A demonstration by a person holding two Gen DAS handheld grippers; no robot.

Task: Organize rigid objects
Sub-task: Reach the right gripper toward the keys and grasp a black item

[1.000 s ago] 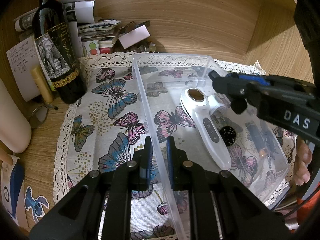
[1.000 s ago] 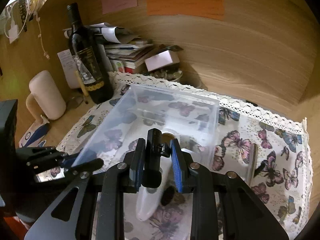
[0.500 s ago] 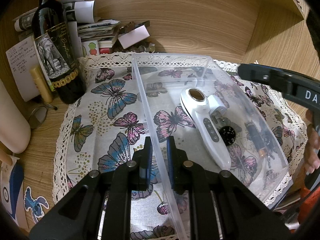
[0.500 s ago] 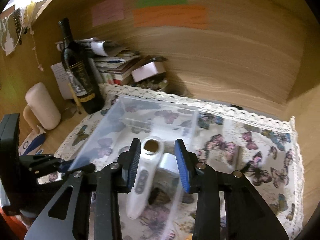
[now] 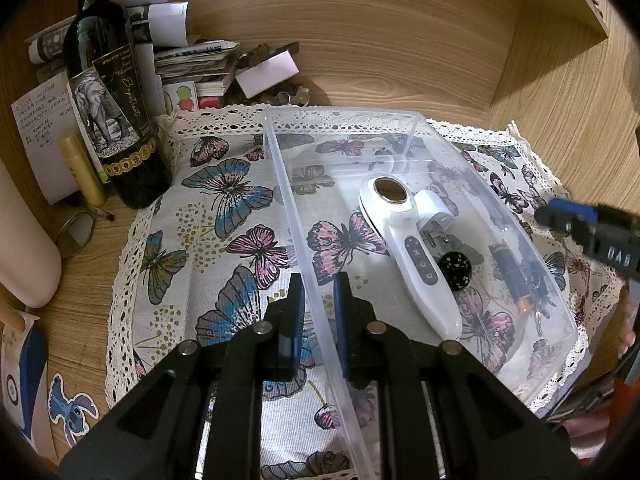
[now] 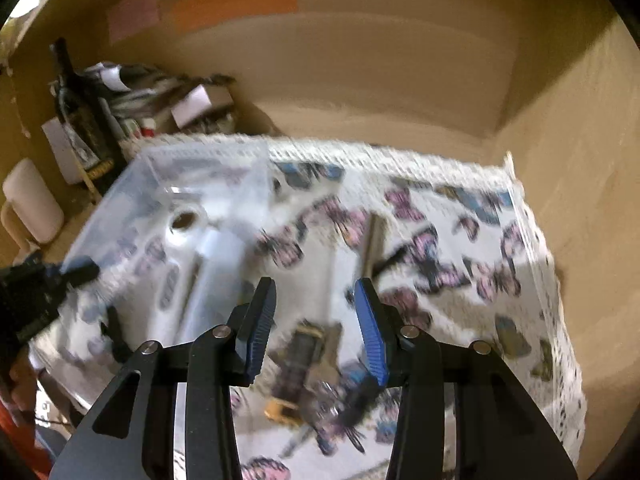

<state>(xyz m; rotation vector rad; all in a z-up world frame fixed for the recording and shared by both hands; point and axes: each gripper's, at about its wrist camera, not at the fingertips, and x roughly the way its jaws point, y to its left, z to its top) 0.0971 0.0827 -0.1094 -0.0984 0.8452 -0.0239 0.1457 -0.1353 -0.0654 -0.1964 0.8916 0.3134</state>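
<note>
Bin (image 5: 420,120) wall pinched by left gripper (image 5: 318,312); right gripper (image 6: 316,320) empty, spread.

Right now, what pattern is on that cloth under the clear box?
Colourful butterflies with a white lace edge on the cloth, clearest in the left wrist view.

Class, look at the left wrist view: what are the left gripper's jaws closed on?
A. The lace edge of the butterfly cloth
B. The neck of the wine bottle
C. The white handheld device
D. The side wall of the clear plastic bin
D: the left gripper has one jaw on each side of the clear plastic bin wall, pinching it.
</note>
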